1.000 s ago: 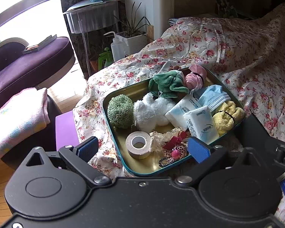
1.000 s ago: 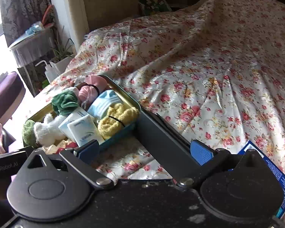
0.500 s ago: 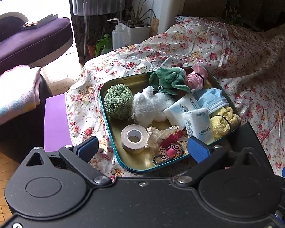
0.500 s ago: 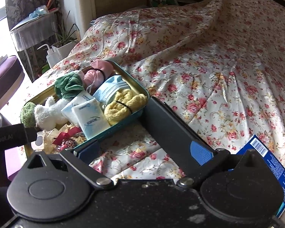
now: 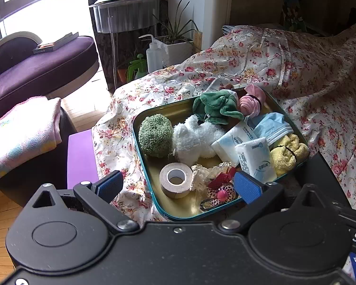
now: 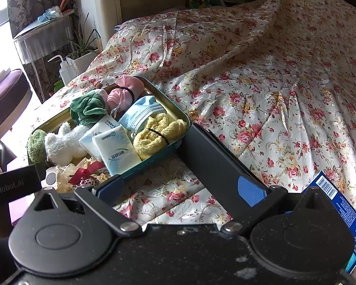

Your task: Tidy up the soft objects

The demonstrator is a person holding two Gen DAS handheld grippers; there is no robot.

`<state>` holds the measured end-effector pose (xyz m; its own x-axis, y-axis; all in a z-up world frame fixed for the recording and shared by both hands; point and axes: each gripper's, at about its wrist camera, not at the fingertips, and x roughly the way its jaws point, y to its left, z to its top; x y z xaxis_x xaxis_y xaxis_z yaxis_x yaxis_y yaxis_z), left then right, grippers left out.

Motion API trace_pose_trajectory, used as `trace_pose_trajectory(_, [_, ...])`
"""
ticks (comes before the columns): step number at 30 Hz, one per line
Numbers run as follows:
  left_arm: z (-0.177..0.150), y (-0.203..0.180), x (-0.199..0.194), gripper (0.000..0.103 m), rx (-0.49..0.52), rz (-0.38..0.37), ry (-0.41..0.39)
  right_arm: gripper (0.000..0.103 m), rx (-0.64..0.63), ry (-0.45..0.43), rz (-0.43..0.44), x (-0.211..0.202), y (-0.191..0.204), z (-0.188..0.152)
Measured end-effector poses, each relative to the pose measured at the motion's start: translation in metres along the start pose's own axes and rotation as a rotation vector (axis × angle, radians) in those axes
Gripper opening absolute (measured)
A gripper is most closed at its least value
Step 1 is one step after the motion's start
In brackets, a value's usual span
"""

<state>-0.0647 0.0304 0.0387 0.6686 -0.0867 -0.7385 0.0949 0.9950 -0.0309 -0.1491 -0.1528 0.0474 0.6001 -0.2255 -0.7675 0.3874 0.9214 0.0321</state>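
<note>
A teal-rimmed gold tin tray [image 5: 154, 109] [image 6: 178, 111] lies on the floral bedspread. It holds a green scrubby ball [image 5: 155, 135], a white plush toy [image 5: 194, 140], a green plush [image 5: 216, 106], a pink cloth roll [image 5: 250, 101], blue face masks [image 5: 271, 127], a yellow towel roll [image 5: 288, 152], two tissue packs [image 5: 255, 159], a tape roll [image 5: 175, 180] and hair ties [image 5: 219, 191]. My left gripper [image 5: 178, 186] is open and empty, at the tray's near edge. My right gripper [image 6: 180, 188] is open and empty, over the bedspread beside the tray.
A dark flat lid [image 6: 216, 159] lies on the bed next to the tray's right corner. A blue box [image 6: 344, 204] lies at the right. A purple sofa [image 5: 35, 68], a pink blanket [image 5: 19, 133], a side table [image 5: 125, 16] and a potted plant [image 5: 175, 47] stand left of the bed.
Both grippers have shifted slightly, so the tray sits further right in each view. Both stay open and empty. Nothing in the tray has moved.
</note>
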Motion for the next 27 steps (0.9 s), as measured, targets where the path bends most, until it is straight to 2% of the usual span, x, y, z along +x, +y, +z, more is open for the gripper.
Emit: trace_pose_trajectory(27, [-0.0002, -0.0004, 0.0010, 0.097, 0.003, -0.005, 0.008, 0.103, -0.001, 0.015, -0.002, 0.0031, 0.0002, -0.0037])
